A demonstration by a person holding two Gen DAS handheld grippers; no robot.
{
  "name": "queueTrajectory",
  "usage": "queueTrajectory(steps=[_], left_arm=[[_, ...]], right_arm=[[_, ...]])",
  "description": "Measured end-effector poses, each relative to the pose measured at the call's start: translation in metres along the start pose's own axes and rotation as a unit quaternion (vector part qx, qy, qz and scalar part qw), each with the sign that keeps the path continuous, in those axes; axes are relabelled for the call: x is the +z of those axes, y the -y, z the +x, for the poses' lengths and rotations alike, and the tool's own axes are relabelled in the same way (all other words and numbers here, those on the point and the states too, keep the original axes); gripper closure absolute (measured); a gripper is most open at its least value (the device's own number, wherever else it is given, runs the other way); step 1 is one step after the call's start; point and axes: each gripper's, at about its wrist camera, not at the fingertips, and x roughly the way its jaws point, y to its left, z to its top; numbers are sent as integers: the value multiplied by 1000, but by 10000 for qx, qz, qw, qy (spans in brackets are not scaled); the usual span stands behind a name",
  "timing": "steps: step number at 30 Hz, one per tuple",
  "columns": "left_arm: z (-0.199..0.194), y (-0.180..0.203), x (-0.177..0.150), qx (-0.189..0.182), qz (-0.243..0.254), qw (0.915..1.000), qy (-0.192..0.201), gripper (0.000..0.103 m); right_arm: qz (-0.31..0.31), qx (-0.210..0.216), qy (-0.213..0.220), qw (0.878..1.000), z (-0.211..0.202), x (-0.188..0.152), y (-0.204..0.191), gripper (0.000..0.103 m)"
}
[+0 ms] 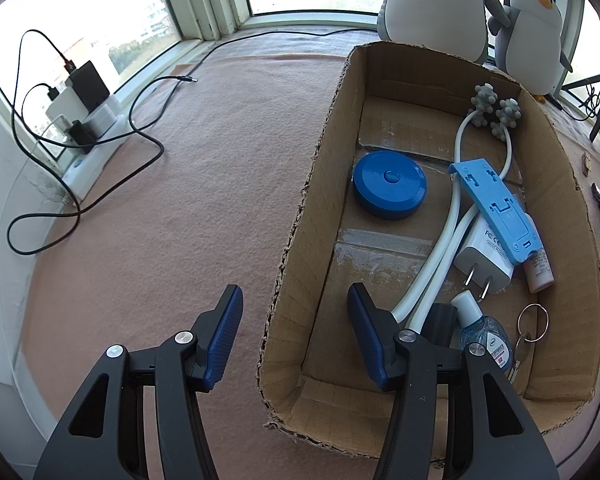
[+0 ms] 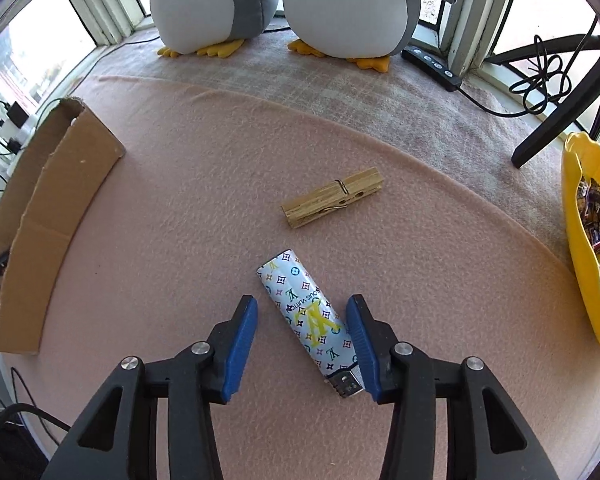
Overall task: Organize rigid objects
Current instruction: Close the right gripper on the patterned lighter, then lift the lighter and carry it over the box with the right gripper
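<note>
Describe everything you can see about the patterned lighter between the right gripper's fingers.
The lighter is a slim, rounded bar with a glossy white wrap printed with small coloured monogram marks and a yellow scrawl. Its bare metal head points toward the camera. It lies flat and diagonal on the pink fleece cloth, below the wooden clothespin and apart from it. The right gripper straddles it; the right finger looks to be against its edge, the left one stands clear.

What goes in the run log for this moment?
right claw: open, straddling lighter | left claw: empty, over box wall | clothespin: on blanket | step: grasp pending
</note>
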Motion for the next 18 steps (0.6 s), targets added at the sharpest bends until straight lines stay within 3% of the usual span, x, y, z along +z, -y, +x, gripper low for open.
queueTrajectory(steps=[3, 8, 18], left_arm=[[0, 0, 0, -15, -21, 10000, 11, 49], [0, 0, -1, -31, -36, 10000, 16, 49], [0, 0, -1, -52, -41, 10000, 24, 49]], right_arm=[[-6, -117, -66, 9999, 0, 0, -1, 81], [-17, -276, -31, 9996, -2, -4, -9, 82], [286, -28, 422, 9987, -23, -7, -29, 82]])
